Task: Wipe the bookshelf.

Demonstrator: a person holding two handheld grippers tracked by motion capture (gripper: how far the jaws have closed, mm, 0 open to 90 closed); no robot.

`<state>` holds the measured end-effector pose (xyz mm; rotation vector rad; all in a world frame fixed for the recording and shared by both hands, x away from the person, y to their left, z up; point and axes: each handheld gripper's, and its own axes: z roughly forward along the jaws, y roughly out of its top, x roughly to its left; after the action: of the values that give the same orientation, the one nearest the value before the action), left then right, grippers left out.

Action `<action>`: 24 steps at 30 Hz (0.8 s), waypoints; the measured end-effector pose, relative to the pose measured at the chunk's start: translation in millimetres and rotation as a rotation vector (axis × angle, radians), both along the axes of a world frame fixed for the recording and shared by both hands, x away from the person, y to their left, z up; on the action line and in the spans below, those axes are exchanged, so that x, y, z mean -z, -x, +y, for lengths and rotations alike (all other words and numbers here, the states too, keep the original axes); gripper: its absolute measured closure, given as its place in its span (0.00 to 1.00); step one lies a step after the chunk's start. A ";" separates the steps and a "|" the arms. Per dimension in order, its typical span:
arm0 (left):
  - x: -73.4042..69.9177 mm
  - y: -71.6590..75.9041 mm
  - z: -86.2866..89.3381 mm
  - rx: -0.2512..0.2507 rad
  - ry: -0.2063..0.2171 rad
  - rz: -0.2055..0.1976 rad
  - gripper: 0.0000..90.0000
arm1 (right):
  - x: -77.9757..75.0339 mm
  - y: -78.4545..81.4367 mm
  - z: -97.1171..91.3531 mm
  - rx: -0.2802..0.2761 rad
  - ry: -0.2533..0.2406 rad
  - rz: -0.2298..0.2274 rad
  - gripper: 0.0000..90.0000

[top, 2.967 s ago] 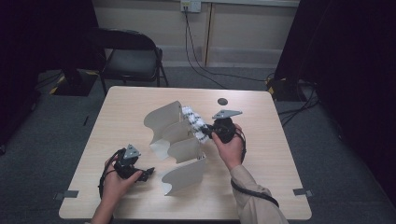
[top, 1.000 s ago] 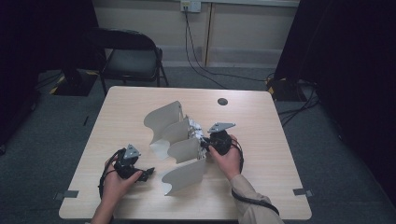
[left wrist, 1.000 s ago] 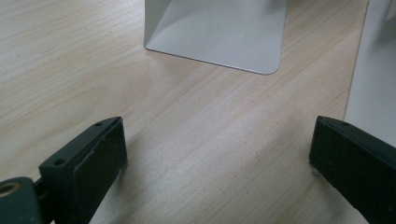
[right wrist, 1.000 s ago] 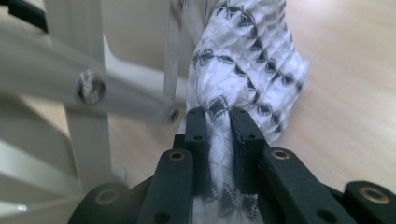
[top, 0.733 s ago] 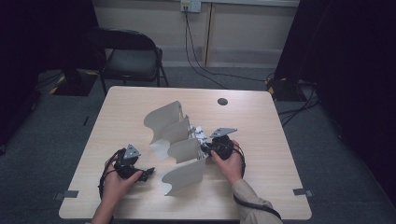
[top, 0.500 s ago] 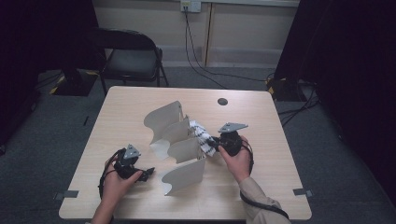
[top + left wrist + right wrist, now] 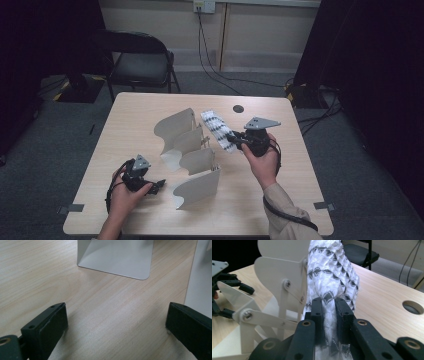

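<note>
Gripping the patterned cloth (image 7: 218,131), the right gripper (image 7: 235,140) is clamped on its near end, raised beside the white divider rack (image 7: 187,150), likely for slotting. The left gripper (image 7: 159,185) is rested wide open, nothing held, on the table (image 7: 280,190) at near left.

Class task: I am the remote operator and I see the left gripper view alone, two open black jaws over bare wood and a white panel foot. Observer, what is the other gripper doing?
Observer: The right gripper is shut on a white cloth with a black pattern.
Operator: Where is that cloth relative to the white rack?
Observer: In the high view it hangs beside the white folding rack, on the side towards the right hand.
Operator: Anything else on the table?
Observer: A round dark hole near the table's far edge.
</note>
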<state>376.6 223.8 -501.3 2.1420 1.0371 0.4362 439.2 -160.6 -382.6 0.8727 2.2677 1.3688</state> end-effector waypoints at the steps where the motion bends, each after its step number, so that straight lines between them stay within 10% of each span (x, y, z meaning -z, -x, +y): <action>1: 0.0 0.0 0.0 0.000 0.000 0.000 0.04 | 0.1 -0.1 2.3 -0.008 0.000 0.001 0.88; 24: 0.0 0.0 0.0 0.000 0.000 0.000 0.04 | 65.0 -4.3 30.6 -0.056 0.113 0.126 0.88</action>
<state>376.6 223.8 -501.3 2.1424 1.0369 0.4357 443.5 -130.0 -447.6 0.8869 2.4559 1.2265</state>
